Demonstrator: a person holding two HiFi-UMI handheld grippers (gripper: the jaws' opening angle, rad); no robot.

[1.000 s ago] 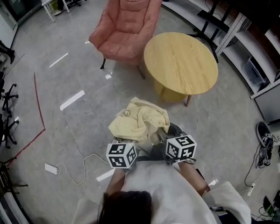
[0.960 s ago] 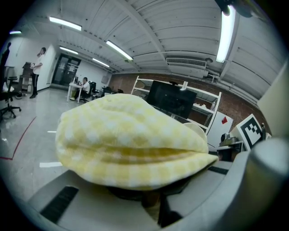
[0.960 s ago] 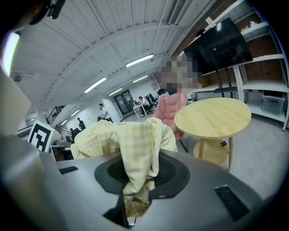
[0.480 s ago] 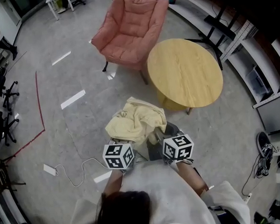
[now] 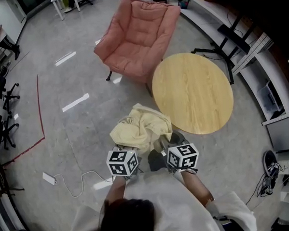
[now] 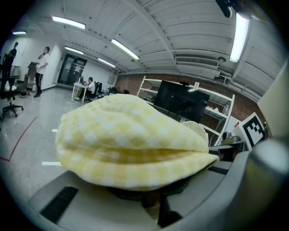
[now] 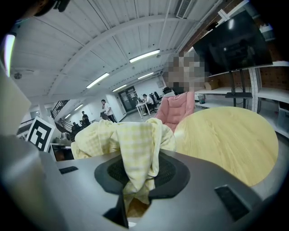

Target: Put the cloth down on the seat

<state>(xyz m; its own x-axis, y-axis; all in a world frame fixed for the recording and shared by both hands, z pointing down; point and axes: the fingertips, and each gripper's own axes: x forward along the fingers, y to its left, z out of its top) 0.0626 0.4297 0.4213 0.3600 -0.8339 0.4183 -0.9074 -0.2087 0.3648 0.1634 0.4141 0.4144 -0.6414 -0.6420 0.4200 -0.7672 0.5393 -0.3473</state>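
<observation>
Grey polished floor (image 5: pixel 87 135) all around. Straight ahead of the left gripper (image 5: pixel 136 154), well apart, a pink armchair (image 5: pixel 135 38) on dark legs. Ahead and to the right of the right gripper (image 5: pixel 163 146), near, a round wooden table (image 5: pixel 192 91), its rim just beside the armchair's front corner. Left of the left gripper, a white power strip (image 5: pixel 49 178) with a looping white cable (image 5: pixel 61 180). Further left, a red line (image 5: pixel 40 113) along the floor. Ahead and left, two white tape strips (image 5: pixel 75 102). Far left, black office chairs (image 5: pixel 6 98)
</observation>
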